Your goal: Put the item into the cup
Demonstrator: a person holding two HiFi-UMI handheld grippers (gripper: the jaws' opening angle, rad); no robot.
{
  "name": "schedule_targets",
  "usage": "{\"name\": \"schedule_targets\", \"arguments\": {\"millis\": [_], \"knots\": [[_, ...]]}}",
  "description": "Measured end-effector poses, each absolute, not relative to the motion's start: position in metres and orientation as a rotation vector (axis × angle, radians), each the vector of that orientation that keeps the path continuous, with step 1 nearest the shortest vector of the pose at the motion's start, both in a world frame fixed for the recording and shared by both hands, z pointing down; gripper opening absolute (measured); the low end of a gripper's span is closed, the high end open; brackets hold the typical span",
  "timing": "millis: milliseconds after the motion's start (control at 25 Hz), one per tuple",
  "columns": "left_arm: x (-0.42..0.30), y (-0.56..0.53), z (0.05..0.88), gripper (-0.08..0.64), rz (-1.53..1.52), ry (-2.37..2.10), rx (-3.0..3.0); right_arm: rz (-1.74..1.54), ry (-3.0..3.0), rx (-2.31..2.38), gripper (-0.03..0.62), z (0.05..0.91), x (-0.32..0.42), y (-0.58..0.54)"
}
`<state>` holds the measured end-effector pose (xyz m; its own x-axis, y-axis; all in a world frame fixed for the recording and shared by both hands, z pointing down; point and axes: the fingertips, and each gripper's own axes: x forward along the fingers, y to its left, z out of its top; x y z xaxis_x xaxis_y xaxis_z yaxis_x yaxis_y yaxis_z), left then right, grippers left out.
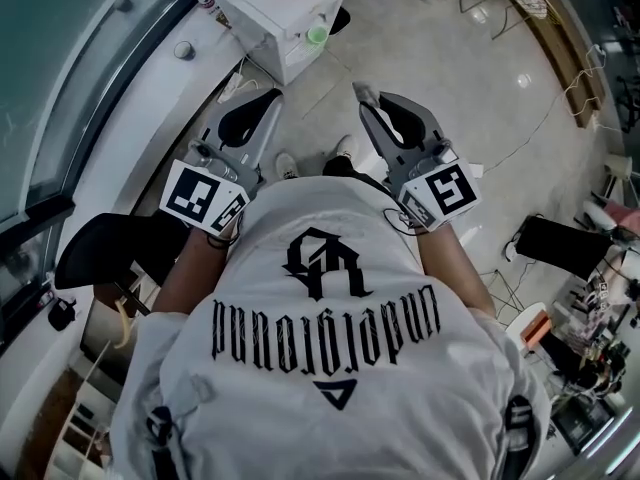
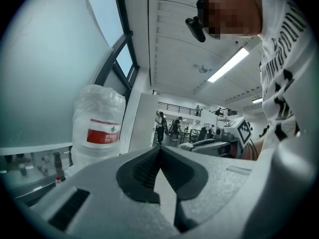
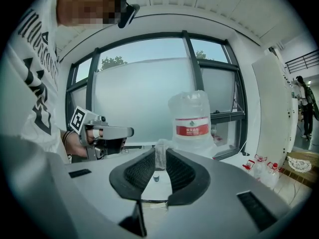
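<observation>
Clear item sits pinched at the tips of the right gripper; the left gripper is pressed together.

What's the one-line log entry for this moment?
left gripper: shut, empty | right gripper: shut on small clear item | water bottle: ahead of both

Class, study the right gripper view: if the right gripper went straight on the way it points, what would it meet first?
Probably the big red-labelled water bottle, standing almost dead ahead of the right gripper; how far off it is, the view does not settle.
</observation>
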<state>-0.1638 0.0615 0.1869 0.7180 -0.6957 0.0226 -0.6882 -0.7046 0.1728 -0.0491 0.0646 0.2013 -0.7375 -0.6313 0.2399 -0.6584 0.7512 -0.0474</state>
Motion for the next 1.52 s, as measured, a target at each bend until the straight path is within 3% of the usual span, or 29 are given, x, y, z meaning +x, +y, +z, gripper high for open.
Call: {"name": "schedule_targets", "arguments": {"millis": [840,1520], "knots": [[-0.066,-0.012,0.197,0.015,0.037,-1.376,2.621,0.251,-2.810,0.814,0.072,0.220,0.078,-0.025],[-0.062,-0.057,0.224,0.015,0.102,-1.368,2.587,0.318,-2.766,0.803,0.072,0.258,0.083,-0.068]]}}
